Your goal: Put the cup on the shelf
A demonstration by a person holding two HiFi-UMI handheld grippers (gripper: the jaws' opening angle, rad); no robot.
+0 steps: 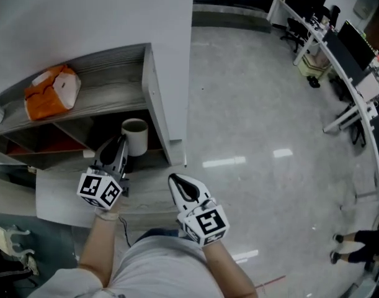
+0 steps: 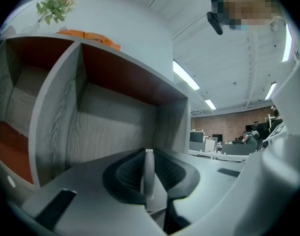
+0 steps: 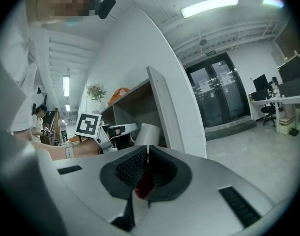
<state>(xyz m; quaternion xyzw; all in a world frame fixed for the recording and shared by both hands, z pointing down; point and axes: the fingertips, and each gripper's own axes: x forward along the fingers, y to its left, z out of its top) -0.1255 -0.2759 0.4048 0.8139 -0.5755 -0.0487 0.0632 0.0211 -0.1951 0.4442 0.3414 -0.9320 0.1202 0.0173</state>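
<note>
My left gripper clamps a thin white part of the cup, which is just ahead of it in the shelf's lower bay. To its right, my right gripper is clenched on nothing.

Bright ceiling lights, glare on floor, dark fisheye-warped corners

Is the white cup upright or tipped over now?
Upright: in the head view the cup shows its round open mouth facing up.
</note>
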